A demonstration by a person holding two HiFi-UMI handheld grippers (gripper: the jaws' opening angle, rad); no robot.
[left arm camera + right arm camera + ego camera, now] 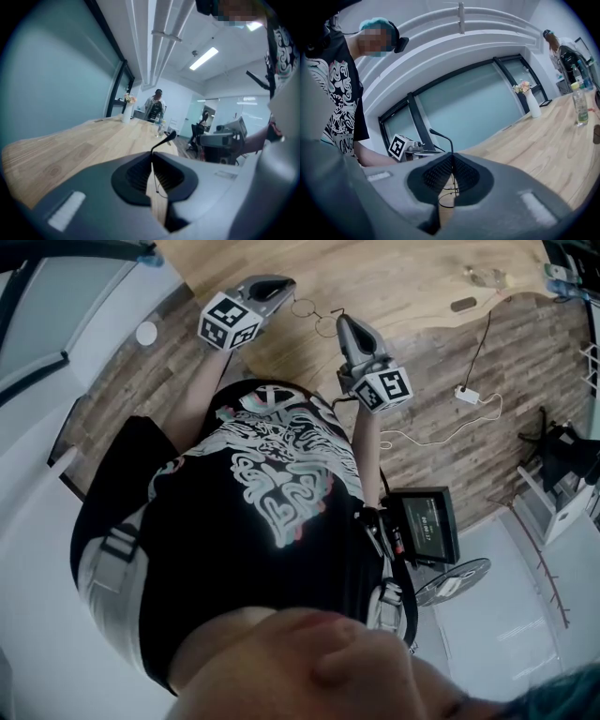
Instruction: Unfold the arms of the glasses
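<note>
Where the pale wooden table point(403, 277) curves in toward the person, the thin black wire-framed glasses point(314, 317) sit over its near edge, between the two claws. At the left, the left claw point(287, 285) is pressed together on one slim arm (its dark curved tip point(168, 137) pokes out past the pads). At the right, the right claw point(341, 321) pinches the other arm, with a wire lens rim point(446, 199) showing just below its pads.
</note>
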